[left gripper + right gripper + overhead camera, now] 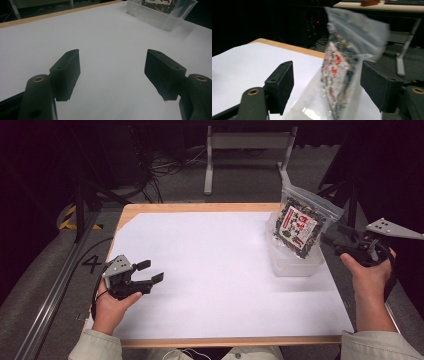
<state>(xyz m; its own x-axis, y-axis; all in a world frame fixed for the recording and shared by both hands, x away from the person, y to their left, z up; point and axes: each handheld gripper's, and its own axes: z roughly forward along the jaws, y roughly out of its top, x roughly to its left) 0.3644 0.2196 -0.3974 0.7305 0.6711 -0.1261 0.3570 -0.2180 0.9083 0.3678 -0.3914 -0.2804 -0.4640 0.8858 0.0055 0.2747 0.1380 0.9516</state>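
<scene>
A clear plastic bag (300, 222) of dark contents with a red and white label stands upright in a clear plastic tub (295, 265) at the table's right side. My right gripper (334, 240) hovers just right of the tub, held by a hand at the table's right edge. In the right gripper view the bag (342, 72) stands between the wide-apart jaws, and neither pad presses on it. My left gripper (150, 271) rests low over the white sheet at the left, open and empty. The left gripper view shows its jaws apart over bare white surface, with the tub (160, 15) far off.
A large white sheet (215, 270) covers the wooden table (200, 207). Behind the table stand a grey frame leg (208, 160) and loose cables on the floor. A rail (55, 285) runs along the left side.
</scene>
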